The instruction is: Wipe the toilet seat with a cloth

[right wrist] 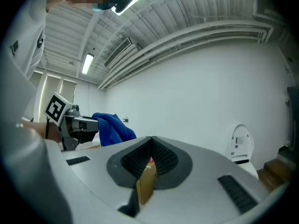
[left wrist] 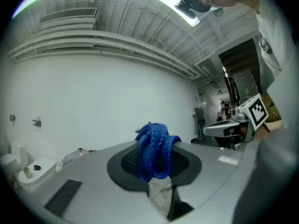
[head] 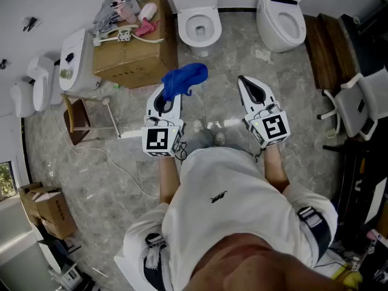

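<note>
The person stands on the grey marble floor (head: 236,59), both grippers held out in front. The left gripper (head: 165,96) is clenched on a blue cloth (head: 185,77), which bunches up out of its closed jaws and hangs in the air, well apart from the toilet (head: 199,18) ahead. That toilet's lid is raised, and its seat seems to be down. The right gripper (head: 245,83) has its jaws pressed together with nothing between them. A cardboard box (head: 130,56) stands left of the toilet and a second toilet (head: 282,17) to its right.
</note>
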{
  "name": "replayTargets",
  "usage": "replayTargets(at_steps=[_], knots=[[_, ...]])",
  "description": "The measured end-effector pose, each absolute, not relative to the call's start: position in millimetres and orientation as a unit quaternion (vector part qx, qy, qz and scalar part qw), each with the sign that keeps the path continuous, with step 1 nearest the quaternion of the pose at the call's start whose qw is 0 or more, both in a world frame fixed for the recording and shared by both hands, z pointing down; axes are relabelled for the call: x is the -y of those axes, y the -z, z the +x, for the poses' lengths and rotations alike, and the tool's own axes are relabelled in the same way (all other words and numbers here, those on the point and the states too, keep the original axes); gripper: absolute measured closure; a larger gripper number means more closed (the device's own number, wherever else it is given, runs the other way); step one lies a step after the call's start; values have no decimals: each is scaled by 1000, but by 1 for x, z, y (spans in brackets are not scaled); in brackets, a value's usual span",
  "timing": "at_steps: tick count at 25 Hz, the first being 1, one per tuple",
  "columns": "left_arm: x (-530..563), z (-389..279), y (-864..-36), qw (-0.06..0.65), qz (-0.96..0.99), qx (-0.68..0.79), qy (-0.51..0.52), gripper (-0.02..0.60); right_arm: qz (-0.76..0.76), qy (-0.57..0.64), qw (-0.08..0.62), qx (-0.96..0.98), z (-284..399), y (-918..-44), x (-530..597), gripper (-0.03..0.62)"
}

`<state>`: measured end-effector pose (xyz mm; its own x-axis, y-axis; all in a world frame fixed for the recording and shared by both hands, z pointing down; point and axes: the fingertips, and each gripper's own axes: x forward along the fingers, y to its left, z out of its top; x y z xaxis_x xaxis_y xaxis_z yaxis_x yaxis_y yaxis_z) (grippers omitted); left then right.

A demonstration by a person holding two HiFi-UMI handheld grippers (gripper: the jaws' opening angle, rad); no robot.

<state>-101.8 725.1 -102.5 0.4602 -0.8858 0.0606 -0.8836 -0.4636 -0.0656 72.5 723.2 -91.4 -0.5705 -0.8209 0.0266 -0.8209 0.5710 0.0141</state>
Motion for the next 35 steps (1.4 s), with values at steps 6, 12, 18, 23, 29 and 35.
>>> replayTargets(at_steps=[6,12,18,23,29,35], knots=[[-717,-92,100,15,-857,-514,43,505,462,6,-6,887,76,96,-718,599],[-692,-92,101,15,-856,-515,40,505,460,6,4,888,74,90,-692,599],[-652,-108,90,8,-856,-515,40,505,463,-3,19,886,61,75,-650,599],[-599,-123,85,0,-861,-506,41,505,467,-8,26,884,45,72,-601,599],[-539,-141,85,-5,-870,-492,37,505,482,-11,37,875,26,69,-546,599],[-488,-159,82,-7,-877,-479,31,505,490,-9,44,871,2,67,-497,599]])
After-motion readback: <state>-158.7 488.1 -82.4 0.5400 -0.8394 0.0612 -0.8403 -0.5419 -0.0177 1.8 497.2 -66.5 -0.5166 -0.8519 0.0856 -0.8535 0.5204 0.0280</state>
